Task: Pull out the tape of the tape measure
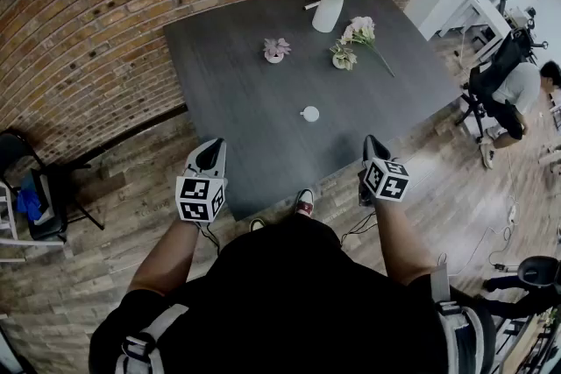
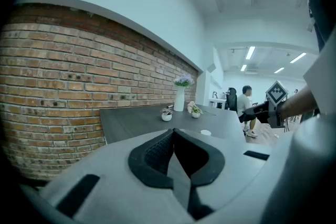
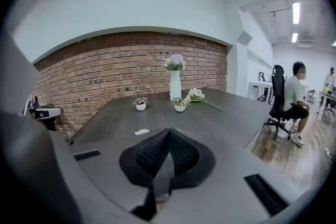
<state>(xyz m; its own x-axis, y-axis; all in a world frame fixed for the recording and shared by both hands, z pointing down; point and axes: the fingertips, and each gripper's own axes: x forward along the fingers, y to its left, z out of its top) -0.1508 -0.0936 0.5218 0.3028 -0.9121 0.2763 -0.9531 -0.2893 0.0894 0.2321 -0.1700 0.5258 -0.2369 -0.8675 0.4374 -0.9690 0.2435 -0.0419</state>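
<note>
Holding both forearms forward at the near edge of the dark grey table (image 1: 245, 101), you have the white left gripper (image 1: 210, 155) and right gripper (image 1: 374, 146) with jaws together and empty, the small round white tape measure (image 1: 309, 113) lying on the tabletop at twelve o'clock.

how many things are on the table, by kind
tall vase: 1
small plant pots: 2
loose flower bunch: 1
tape measure: 1
total: 5
</note>
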